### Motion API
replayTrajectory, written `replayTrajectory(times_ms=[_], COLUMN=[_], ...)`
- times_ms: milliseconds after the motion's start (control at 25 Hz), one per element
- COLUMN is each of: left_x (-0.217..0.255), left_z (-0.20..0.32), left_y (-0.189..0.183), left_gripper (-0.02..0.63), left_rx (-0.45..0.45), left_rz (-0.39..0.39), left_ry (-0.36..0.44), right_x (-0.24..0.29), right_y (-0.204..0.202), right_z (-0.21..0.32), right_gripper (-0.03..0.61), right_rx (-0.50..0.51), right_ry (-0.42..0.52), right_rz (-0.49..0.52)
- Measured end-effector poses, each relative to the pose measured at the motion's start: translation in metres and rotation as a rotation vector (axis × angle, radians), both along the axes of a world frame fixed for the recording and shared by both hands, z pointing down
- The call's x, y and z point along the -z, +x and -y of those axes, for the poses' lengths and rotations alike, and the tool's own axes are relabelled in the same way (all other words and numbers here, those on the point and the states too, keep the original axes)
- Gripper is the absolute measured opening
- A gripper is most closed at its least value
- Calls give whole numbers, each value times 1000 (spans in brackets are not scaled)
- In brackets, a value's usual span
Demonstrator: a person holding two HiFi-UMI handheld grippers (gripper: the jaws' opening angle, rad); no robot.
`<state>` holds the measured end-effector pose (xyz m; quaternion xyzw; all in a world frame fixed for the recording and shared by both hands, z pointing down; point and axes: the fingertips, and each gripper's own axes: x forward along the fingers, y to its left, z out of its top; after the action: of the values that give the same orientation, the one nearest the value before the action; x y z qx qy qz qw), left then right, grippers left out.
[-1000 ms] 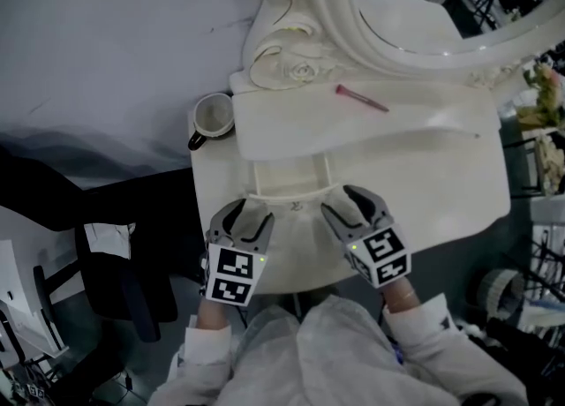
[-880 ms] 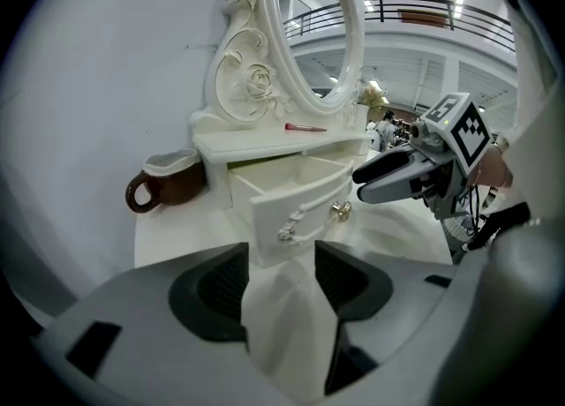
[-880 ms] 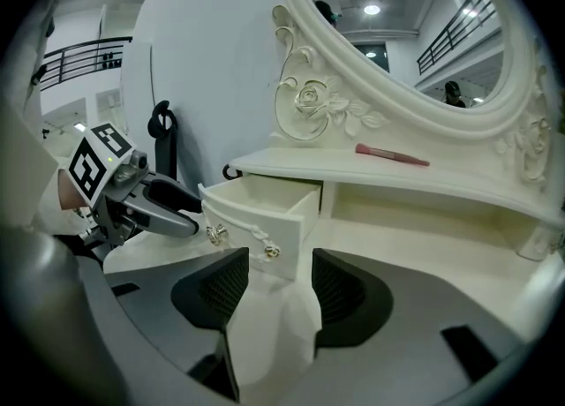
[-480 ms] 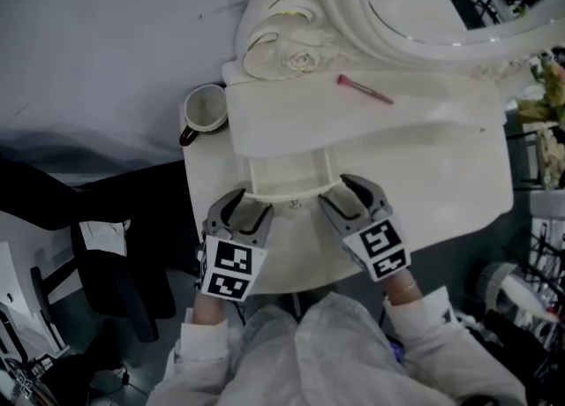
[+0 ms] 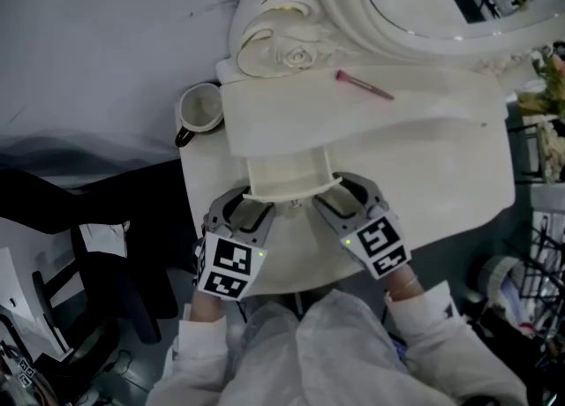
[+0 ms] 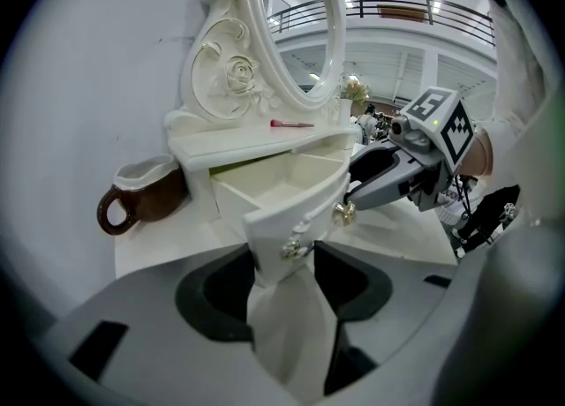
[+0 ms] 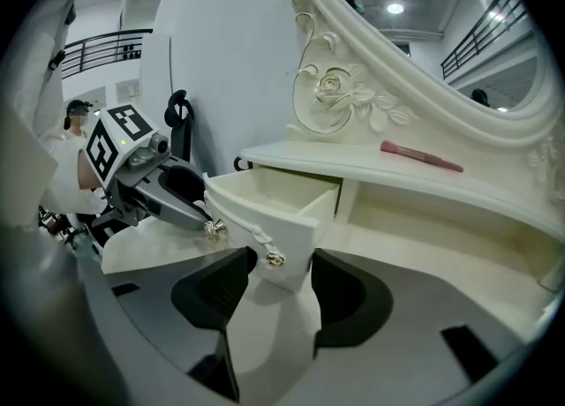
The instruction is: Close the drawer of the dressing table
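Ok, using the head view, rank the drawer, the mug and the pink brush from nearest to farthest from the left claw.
1. Drawer: its open front sits right at the tips of the left claw.
2. Mug: up and to the left, by the table's left edge.
3. Pink brush: farthest, up to the right on the raised shelf below the mirror.
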<state>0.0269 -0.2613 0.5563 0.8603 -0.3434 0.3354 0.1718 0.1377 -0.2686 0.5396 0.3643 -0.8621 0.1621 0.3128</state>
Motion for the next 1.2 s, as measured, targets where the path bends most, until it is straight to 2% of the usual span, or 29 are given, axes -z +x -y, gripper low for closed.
replayTrajectory(times_ms=[240, 400, 560, 800, 1200], left_x=[-1, -1, 0, 1, 2], left_z=[-1, -1, -1, 2, 4], left_y=[2, 2, 2, -1, -1], left_gripper=[213, 213, 213, 198, 198], left_rx=[12, 12, 7, 9, 25], left_rz=[-7, 5, 11, 93, 111], left_ry=[-8, -6, 18, 85, 86], right_x=[-1, 1, -1, 2, 3], right_y=[0, 0, 1, 5, 7], right_z=[1, -1, 1, 1, 4], right_gripper=[199, 199, 199, 182, 178], right_rx=[-19, 10, -23, 15, 22], right_ry=[5, -13, 34, 69, 66], right_rz=[14, -28, -12, -70, -90])
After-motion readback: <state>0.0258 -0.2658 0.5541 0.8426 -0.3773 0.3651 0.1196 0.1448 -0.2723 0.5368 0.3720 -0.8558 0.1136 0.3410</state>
